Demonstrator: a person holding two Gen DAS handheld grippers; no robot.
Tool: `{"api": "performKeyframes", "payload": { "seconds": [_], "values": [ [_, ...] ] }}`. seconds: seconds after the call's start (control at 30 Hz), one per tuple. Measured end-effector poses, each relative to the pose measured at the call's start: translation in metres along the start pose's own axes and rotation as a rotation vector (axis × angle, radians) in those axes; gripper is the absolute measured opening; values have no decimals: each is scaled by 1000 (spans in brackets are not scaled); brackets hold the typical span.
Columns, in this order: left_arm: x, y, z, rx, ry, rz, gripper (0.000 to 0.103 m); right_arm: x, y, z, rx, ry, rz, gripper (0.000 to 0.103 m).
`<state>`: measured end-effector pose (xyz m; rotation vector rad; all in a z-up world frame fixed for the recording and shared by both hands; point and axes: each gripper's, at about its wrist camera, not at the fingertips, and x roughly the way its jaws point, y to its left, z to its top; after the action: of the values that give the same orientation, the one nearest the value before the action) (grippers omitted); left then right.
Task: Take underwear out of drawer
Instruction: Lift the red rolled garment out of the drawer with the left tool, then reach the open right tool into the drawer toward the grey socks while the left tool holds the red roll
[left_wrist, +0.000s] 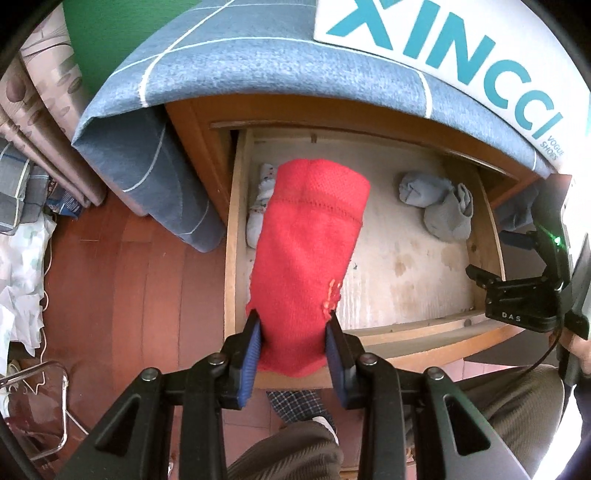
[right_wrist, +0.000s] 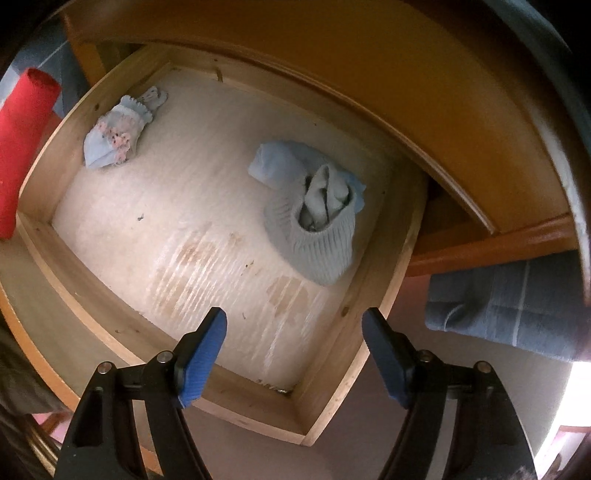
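Note:
My left gripper is shut on a rolled red piece of underwear and holds it above the open wooden drawer. The red roll also shows at the left edge of the right wrist view. My right gripper is open and empty, above the drawer's front right corner. In the drawer lie a grey-blue bundle of cloth on the right and a small pale blue frilled piece at the back left. The right gripper also shows in the left wrist view.
A blue checked cloth covers the cabinet top and hangs down its sides. A white shoebox stands on it. The red floor is to the left, with bags and clutter. The person's knees are below the drawer.

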<state>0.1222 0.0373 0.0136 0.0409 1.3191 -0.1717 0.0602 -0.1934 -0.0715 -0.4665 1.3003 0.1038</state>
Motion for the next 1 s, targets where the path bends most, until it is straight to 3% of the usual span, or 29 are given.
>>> {"api": "performKeyframes", "payload": {
  "seconds": [0.33, 1.0],
  "values": [
    [-3, 2, -1, -5, -22, -32, 33, 1, -2, -8, -4, -56, -3, 72],
    [-10, 13, -1, -74, -56, -73, 32, 1, -3, -4, -53, -216, 29, 56]
  ]
}}
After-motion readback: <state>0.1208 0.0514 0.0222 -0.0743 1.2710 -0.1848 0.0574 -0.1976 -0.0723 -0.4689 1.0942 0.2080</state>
